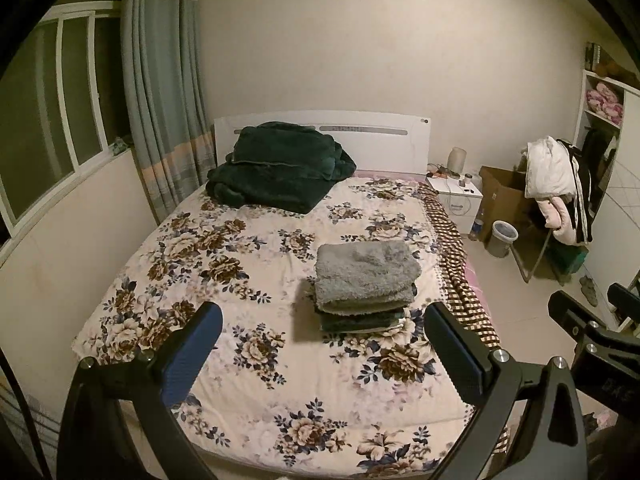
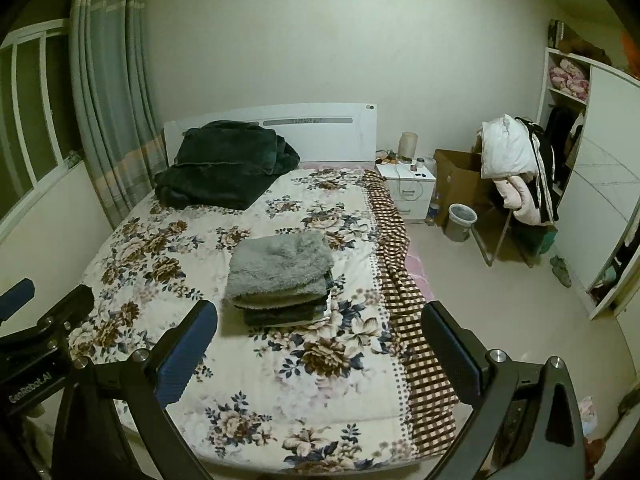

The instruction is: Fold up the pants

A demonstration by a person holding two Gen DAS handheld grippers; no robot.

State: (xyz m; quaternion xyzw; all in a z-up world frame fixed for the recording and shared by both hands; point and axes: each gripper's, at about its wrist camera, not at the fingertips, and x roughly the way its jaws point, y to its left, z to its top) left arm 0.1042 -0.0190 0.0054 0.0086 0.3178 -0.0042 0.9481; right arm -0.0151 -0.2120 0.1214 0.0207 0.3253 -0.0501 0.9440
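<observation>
A stack of folded garments lies on the floral bedspread [image 1: 256, 264], right of the bed's middle. Fluffy grey folded pants [image 1: 366, 270] are on top, with darker folded pieces under them. The stack also shows in the right wrist view [image 2: 280, 270]. My left gripper [image 1: 324, 336] is open and empty, held above the foot of the bed, short of the stack. My right gripper [image 2: 320, 332] is open and empty too, at about the same distance. The right gripper shows at the right edge of the left wrist view [image 1: 592, 320]; the left gripper shows at the left edge of the right wrist view [image 2: 40, 312].
A dark green blanket [image 1: 276, 168] is heaped at the white headboard [image 1: 384, 140]. A white nightstand [image 1: 456, 200], a cardboard box [image 1: 502, 196], a grey bin [image 1: 502, 238] and a chair piled with clothes [image 1: 556, 184] stand right of the bed. Curtains [image 1: 164, 80] and a window are on the left.
</observation>
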